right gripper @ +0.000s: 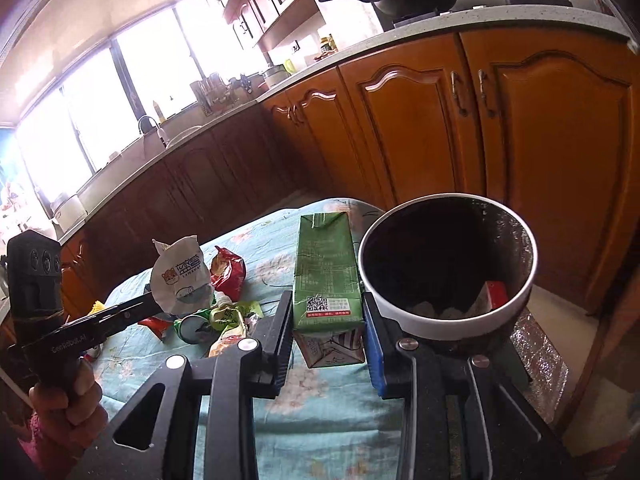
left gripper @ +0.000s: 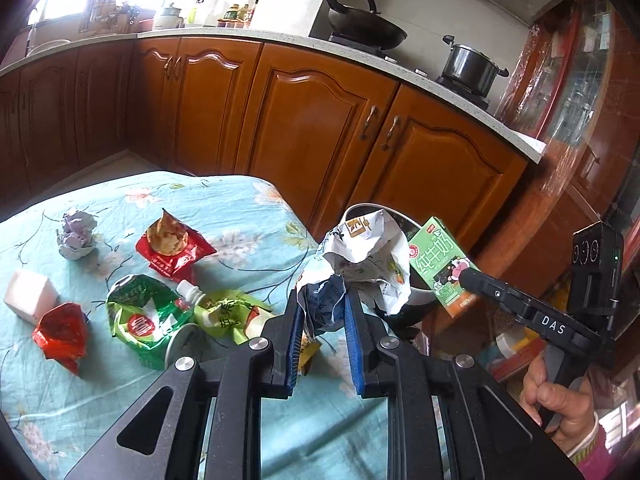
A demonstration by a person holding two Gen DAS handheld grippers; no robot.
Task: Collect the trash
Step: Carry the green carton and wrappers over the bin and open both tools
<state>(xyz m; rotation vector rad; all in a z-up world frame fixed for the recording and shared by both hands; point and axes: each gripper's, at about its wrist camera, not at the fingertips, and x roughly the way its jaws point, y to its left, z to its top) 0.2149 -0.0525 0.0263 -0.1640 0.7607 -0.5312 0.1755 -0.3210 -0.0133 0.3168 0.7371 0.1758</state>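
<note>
Wooden kitchen cabinets (left gripper: 320,120) under a pale speckled worktop (left gripper: 400,64) form the background, with a black wok (left gripper: 362,26) and a steel pot (left gripper: 470,66) on the hob. In front stands the table, covered by a light blue floral cloth (left gripper: 240,216). At its far right edge sits the round white-rimmed bin with a dark interior (right gripper: 448,264), holding some scraps at the bottom. The left claw (left gripper: 322,316) is clamped on a crumpled white printed paper wrapper (left gripper: 360,256), raised above the cloth near the bin. The right claw (right gripper: 328,316) is clamped on a green rectangular milk carton (right gripper: 326,272), held upright just beside the bin's rim; whether the carton touches the rim cannot be told. A hand (left gripper: 560,404) grips the right claw's handle. Loose trash lies on the cloth: a green crushed foil snack bag (left gripper: 140,316), a green spouted drink pouch (left gripper: 224,308), a red snack packet picturing food (left gripper: 174,248), a crumpled red wrapper (left gripper: 60,336), a ball of pale purple paper (left gripper: 76,234), and a small white cube-shaped block (left gripper: 30,296).
</note>
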